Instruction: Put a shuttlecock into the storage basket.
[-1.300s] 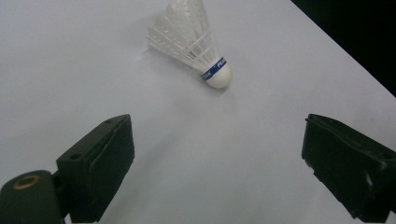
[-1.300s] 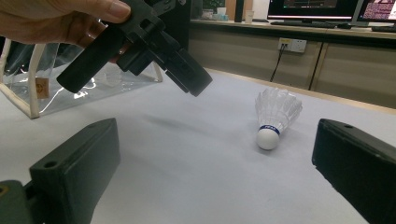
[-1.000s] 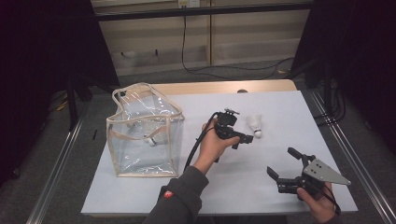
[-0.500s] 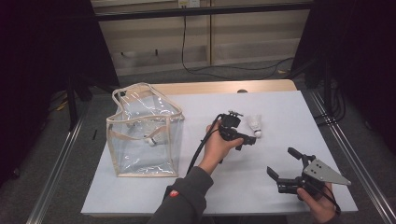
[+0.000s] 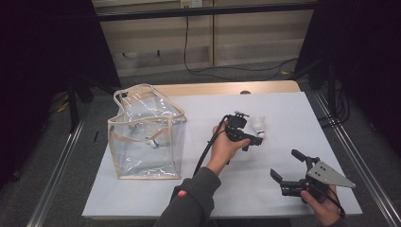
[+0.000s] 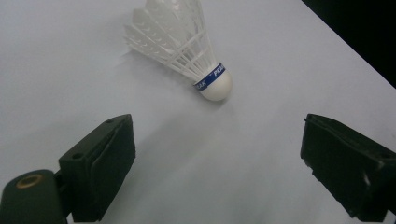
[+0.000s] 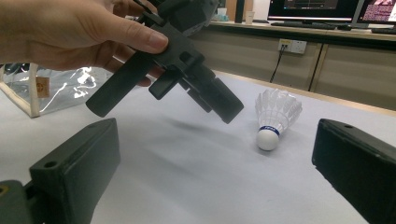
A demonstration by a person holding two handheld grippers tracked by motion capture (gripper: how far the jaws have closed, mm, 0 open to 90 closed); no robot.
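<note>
A white shuttlecock (image 5: 257, 125) (image 6: 187, 39) (image 7: 275, 116) with a blue band lies on its side on the white table (image 5: 198, 198). My left gripper (image 5: 253, 137) (image 6: 219, 172) hovers just above and beside it, jaws open wide, nothing between them. In the right gripper view the left gripper (image 7: 219, 105) points down toward the shuttlecock, held by a hand. My right gripper (image 5: 287, 165) (image 7: 215, 186) rests low near the table's front right, open and empty. A clear plastic bag (image 5: 144, 137) with beige trim stands at the left, with a second shuttlecock (image 5: 153, 140) inside.
The table's wooden far edge (image 5: 227, 88) runs behind the white sheet. Metal rails (image 5: 56, 170) flank both sides. A black cable (image 5: 205, 151) trails from the left gripper along the forearm. Monitors (image 7: 327, 9) stand on a far desk.
My left gripper has moved right and slightly down, closer to the shuttlecock. The right gripper has stayed put.
</note>
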